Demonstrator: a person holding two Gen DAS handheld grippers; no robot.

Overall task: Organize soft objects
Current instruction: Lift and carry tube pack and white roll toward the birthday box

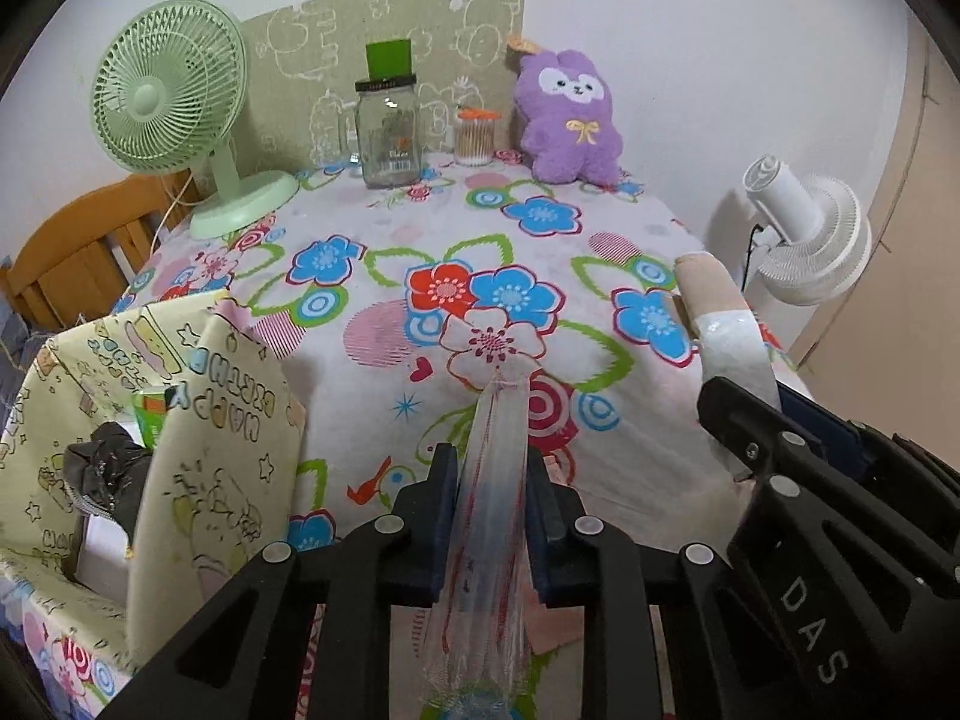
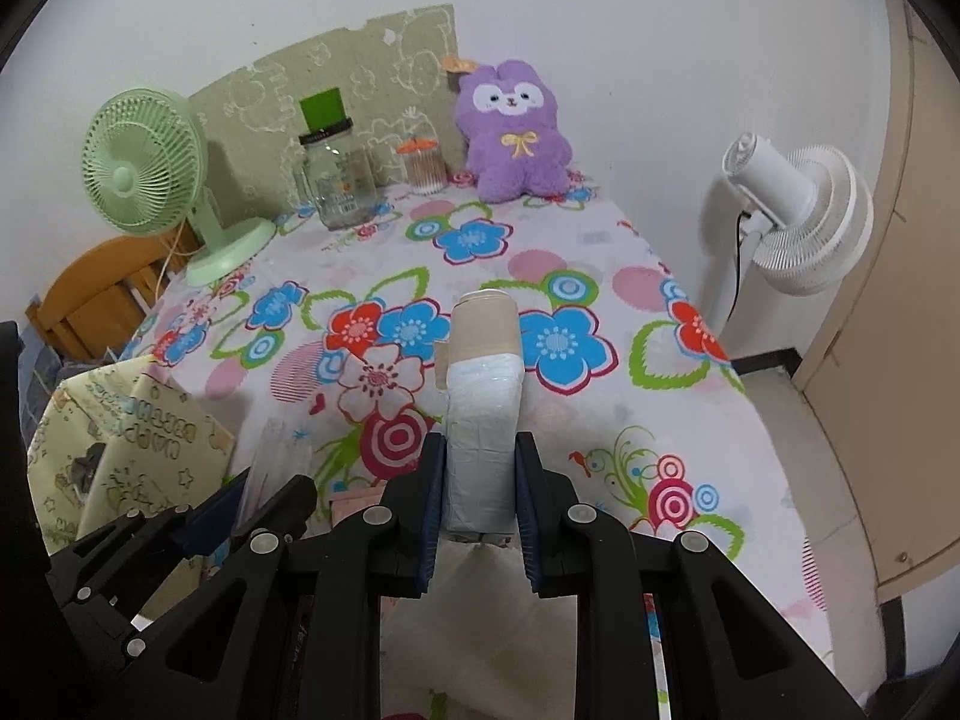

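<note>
Clear plastic strip (image 1: 495, 516) clamped between left fingers (image 1: 441, 516).

"DAS" on right tool (image 1: 723, 354); "HAPPY BIRTHDAY" upside-down on bag (image 1: 198, 450).

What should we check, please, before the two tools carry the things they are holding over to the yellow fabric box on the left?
1. Left tool shut on the clear striped plastic wrap: ok.
2. Right tool shut on the white and beige roll: ok.
3. Both items lifted free of the floral tablecloth: cannot tell; their lower ends are hidden.
4. Yellow fabric box open at the top: ok, though a dark item and a green carton already sit inside.
5. Room left in the box for both items: cannot tell.
6. Green fan, glass jar and purple plush away from the path: ok, they stand at the far edge.
</note>
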